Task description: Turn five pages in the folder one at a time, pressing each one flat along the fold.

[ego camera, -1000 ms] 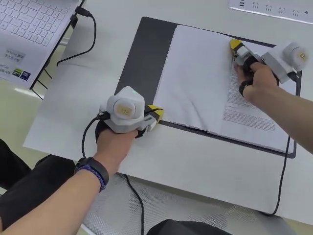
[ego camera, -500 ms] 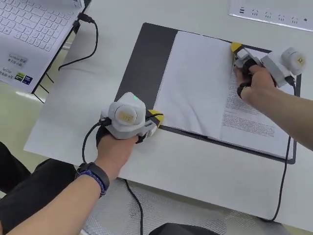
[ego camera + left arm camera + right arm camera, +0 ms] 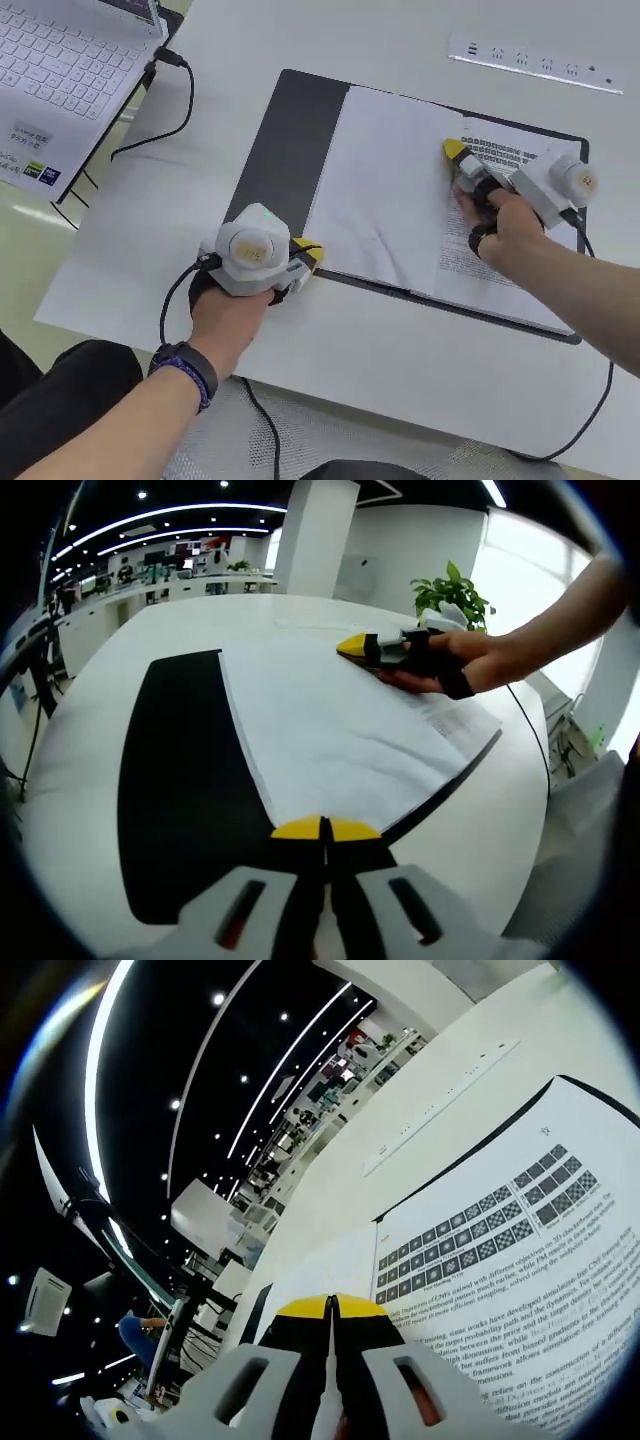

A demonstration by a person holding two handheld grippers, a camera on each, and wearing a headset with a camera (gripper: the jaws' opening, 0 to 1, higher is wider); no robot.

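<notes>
1 folder (image 3: 290, 140), open on the table (image 3: 400, 340). 2 grippers, jaws together on both — left gripper (image 3: 308, 250) at the cover's near edge, right gripper (image 3: 455, 152) tip-down at the printed page's (image 3: 505, 270) fold edge.

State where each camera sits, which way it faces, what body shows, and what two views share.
Head view: on the headset, looking down at the open black folder; both forearms, left gripper, right gripper.
Left gripper view: at the folder's near edge, facing across the blank white page; own shut jaws, right hand.
Right gripper view: by the fold, facing over the printed page; own shut jaws.
Shared: head and left gripper views show the right gripper.
</notes>
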